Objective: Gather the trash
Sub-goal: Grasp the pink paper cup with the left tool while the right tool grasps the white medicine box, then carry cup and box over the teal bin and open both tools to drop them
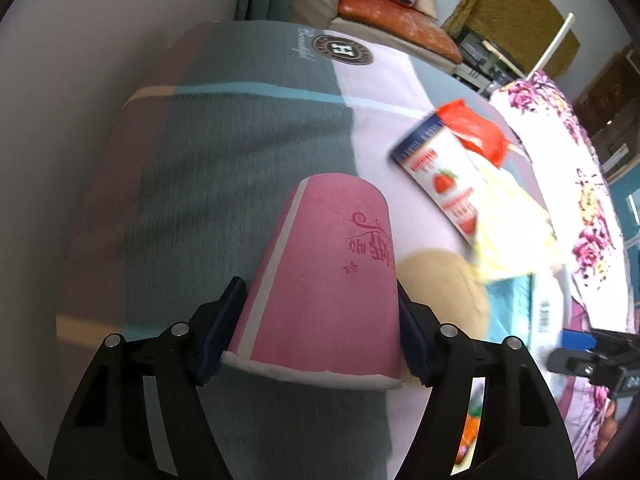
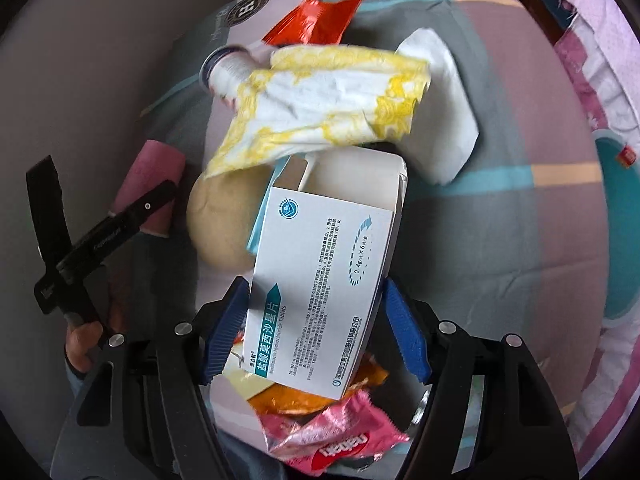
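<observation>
Right wrist: wrappers (image 2: 336,436) beneath box (image 2: 320,280).

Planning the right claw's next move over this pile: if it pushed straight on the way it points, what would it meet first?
The right claw already straddles the white medicine box. Beyond that, probably the yellow-and-white wrapper lying past the box's open end, though depth is unclear.

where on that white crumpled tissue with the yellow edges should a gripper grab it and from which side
Pinch the tissue's loose lower-left corner, coming from above on the left. There it hangs free over the tan round thing, while the white pill box crowds its lower edge.
</observation>
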